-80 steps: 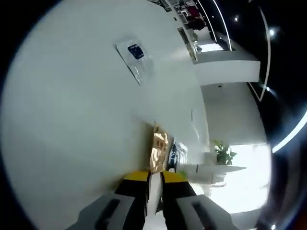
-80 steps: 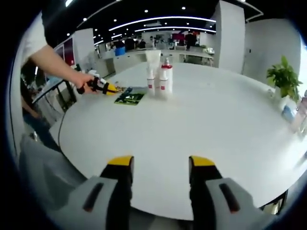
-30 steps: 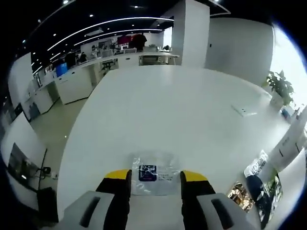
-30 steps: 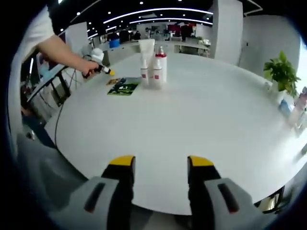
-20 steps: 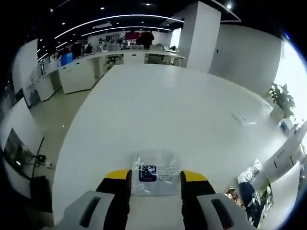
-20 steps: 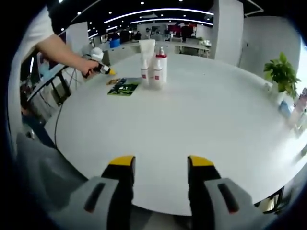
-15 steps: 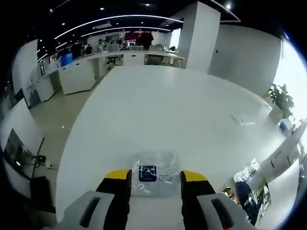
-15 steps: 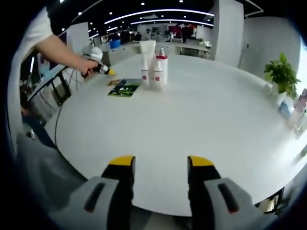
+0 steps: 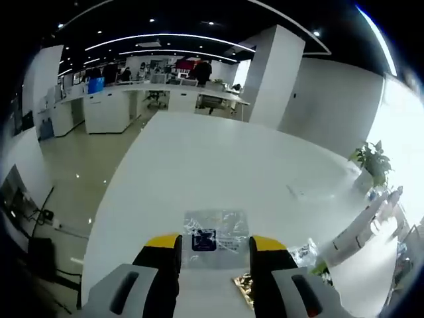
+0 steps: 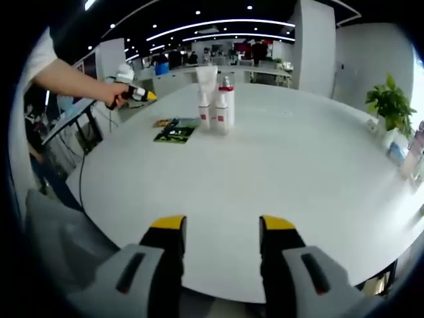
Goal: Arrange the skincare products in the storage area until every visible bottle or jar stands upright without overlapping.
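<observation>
A clear sachet with a blue label (image 9: pixel 215 237) sits between the jaws of my left gripper (image 9: pixel 216 243), which grip it by its side edges above the white table (image 9: pixel 199 159). From the right gripper view, a hand holds that left gripper (image 10: pixel 147 96) raised over the table's far left edge. A white tube (image 10: pixel 207 93) and a red-capped pump bottle (image 10: pixel 225 103) stand upright side by side at the back of the table (image 10: pixel 298 165). Flat sachets (image 10: pixel 175 130) lie just left of them. My right gripper (image 10: pixel 221 228) is open and empty near the front edge.
A gold packet (image 9: pixel 242 286) and more sachets (image 9: pixel 306 252) lie by the left gripper's right jaw. White bottles (image 9: pixel 358 228) lean into the right of that view. A potted plant (image 10: pixel 389 99) stands at the table's far right. Office desks fill the background.
The left gripper has lifted and tilted, so its view takes in more of the room, while the clear sachet kept its place between the jaws. The right gripper has barely moved.
</observation>
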The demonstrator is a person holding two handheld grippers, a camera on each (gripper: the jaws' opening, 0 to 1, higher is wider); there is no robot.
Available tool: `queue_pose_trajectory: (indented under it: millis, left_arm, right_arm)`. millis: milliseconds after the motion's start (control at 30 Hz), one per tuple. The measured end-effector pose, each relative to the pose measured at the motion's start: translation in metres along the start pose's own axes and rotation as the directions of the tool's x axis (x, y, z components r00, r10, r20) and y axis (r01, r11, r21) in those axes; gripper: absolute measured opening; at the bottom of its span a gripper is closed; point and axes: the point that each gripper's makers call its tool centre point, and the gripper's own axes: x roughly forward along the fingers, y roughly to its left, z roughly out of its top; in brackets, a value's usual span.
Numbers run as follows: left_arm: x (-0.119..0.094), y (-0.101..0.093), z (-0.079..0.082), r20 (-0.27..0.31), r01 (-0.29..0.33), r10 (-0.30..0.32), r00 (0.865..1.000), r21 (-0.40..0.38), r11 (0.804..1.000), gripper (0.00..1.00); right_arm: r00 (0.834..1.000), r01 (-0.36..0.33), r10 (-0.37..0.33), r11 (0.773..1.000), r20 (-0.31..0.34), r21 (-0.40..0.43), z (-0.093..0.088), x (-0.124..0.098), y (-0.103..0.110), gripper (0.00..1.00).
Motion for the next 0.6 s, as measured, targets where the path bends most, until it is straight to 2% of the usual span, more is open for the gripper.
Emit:
queue_pose_trajectory:
  millis: [67, 100, 133, 233, 300, 400, 467, 500, 600]
  left_arm:
    - [-0.023, -0.02, -0.007, 0.017, 0.035, -0.035, 0.999, -0.002, 0.999, 0.42]
    - [-0.028, -0.023, -0.01, 0.018, 0.039, -0.039, 0.999, -0.003, 0.999, 0.42]
    - [-0.043, -0.034, -0.019, 0.019, 0.052, -0.052, 0.998, -0.01, 0.999, 0.42]
    - [-0.066, -0.054, -0.033, 0.03, 0.091, -0.09, 0.996, -0.035, 0.995, 0.42]
    - [-0.083, -0.064, -0.042, 0.028, 0.097, -0.096, 0.995, -0.011, 0.995, 0.42]
    - [-0.09, -0.069, -0.046, 0.031, 0.104, -0.104, 0.994, -0.007, 0.995, 0.42]
    - [-0.121, -0.087, -0.058, 0.037, 0.133, -0.133, 0.99, 0.017, 0.991, 0.42]
    - [-0.129, -0.093, -0.06, 0.048, 0.15, -0.149, 0.988, -0.011, 0.989, 0.42]
    - [-0.146, -0.107, -0.067, 0.051, 0.17, -0.17, 0.984, -0.003, 0.985, 0.42]
  right_arm:
    - [1.0, 0.0, 0.0, 1.0, 0.011, -0.001, 0.002, -0.001, 0.0, 0.46]
    - [1.0, 0.0, 0.0, 1.0, 0.017, -0.003, 0.003, -0.002, 0.001, 0.46]
    - [1.0, -0.006, 0.006, 1.0, 0.025, 0.005, 0.005, -0.002, 0.001, 0.46]
    - [0.999, 0.002, -0.002, 1.0, 0.049, 0.013, 0.01, -0.004, -0.001, 0.46]
    - [0.998, -0.001, 0.0, 1.0, 0.064, 0.014, 0.012, -0.006, 0.0, 0.46]
    - [0.998, -0.003, 0.003, 1.0, 0.07, 0.011, 0.013, -0.007, 0.001, 0.46]
    - [0.995, 0.0, 0.001, 1.0, 0.102, -0.007, 0.018, -0.01, 0.002, 0.46]
    - [0.994, 0.006, -0.005, 1.0, 0.111, -0.008, 0.019, -0.011, 0.002, 0.46]
    - [0.993, 0.023, -0.021, 1.0, 0.117, -0.017, 0.02, -0.01, -0.001, 0.46]
